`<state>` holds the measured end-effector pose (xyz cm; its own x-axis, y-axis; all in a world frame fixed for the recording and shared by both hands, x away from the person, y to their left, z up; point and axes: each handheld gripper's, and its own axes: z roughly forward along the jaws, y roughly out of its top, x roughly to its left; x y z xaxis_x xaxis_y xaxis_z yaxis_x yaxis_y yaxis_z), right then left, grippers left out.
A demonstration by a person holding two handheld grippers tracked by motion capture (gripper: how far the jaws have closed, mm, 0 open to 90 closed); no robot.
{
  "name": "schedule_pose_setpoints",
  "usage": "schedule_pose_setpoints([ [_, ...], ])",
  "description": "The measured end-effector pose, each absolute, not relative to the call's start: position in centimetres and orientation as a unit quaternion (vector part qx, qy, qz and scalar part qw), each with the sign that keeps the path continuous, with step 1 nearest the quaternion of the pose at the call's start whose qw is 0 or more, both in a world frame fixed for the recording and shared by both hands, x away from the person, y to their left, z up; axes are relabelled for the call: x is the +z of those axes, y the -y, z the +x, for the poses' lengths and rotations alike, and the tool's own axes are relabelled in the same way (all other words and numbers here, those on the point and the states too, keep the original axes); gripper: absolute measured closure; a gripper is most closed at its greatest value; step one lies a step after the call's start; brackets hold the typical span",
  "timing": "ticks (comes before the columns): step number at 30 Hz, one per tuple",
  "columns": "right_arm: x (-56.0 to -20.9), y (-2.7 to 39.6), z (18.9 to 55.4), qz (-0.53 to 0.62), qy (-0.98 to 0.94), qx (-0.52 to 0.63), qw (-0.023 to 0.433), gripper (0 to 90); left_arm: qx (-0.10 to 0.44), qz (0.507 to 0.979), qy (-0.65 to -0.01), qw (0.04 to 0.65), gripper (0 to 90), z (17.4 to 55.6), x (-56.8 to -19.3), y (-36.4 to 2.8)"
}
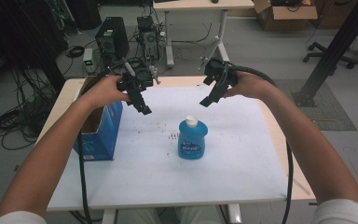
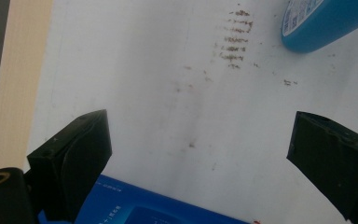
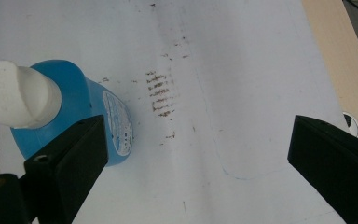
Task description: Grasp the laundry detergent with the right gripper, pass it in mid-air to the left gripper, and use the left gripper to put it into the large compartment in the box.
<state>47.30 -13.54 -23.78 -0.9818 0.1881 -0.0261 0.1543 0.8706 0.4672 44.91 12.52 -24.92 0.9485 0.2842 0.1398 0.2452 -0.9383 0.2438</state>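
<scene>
two black handheld grippers, left (image 1: 142, 105) and right (image 1: 208, 99), are hovering wide open and empty above an upright blue plastic soap bottle (image 1: 192, 139) standing mid-tabletop, slightly nearer the right one.

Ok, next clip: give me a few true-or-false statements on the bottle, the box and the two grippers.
1. The blue bottle stands upright on the white sheet. True.
2. The left gripper is clamped on the bottle. False: its jaws are open and it hangs above the sheet.
3. The blue box sits at the table's left side. True.
4. The bottle's cap is red. False: it is white.
5. The right gripper holds nothing. True.
</scene>
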Motion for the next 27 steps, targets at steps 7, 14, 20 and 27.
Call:
schedule_pose_setpoints([
  [7,-23.3,13.9,46.9,0.087,-0.966,0.24,0.037,4.6,0.086,0.98,-0.137,0.113,6.3,44.8,-24.7,-12.4],
  [14,-22.6,14.4,46.0,0.086,-0.965,0.244,0.038,4.5,0.088,0.98,-0.137,0.116,6.2,44.7,-24.6,-12.2],
  [20,-21.9,15.0,44.7,0.085,-0.966,0.24,0.041,4.4,0.088,0.98,-0.134,0.115,6.1,44.5,-24.6,-12.1],
  [27,-21.3,15.5,42.5,0.071,-0.968,0.239,0.036,4.1,0.088,0.98,-0.134,0.116,6.0,44.4,-24.5,-12.1],
])
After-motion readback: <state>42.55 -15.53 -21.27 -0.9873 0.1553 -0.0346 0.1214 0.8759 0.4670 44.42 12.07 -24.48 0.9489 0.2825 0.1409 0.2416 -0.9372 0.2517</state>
